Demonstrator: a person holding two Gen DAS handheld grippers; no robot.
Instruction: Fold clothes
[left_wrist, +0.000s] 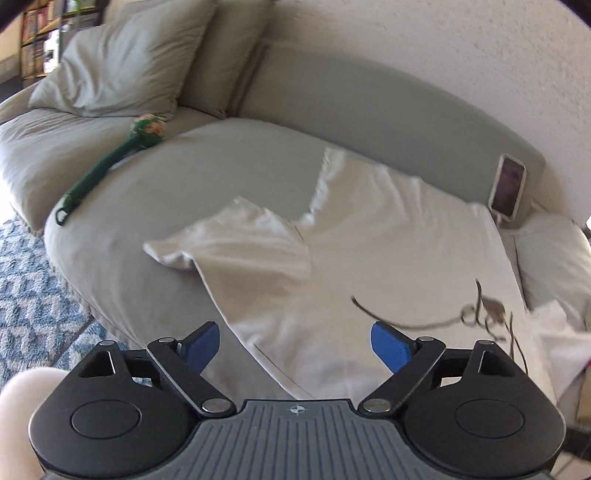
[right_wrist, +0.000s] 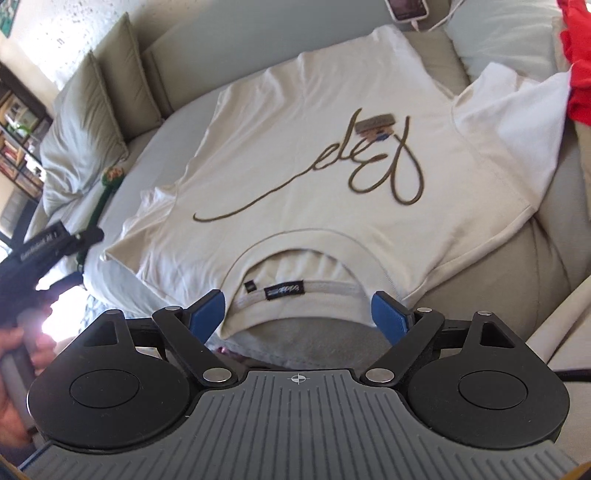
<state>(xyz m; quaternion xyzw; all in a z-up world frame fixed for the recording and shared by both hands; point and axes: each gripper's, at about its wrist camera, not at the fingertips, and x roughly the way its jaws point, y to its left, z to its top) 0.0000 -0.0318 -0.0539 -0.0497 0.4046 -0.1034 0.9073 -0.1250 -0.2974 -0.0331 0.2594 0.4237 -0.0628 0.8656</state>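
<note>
Your right gripper hung with jaws wide and empty just over the collar of the cream T-shirt spread on the sofa, its body running away from you, while your left gripper, equally wide, faced the sleeve.

Home living room. Large grey-green fabric sofa with matching loose back cushions, rough white plaster wall behind it. Blue-and-white patterned woven rug on the floor, dark open bookshelf packed with books at the far end.
</note>
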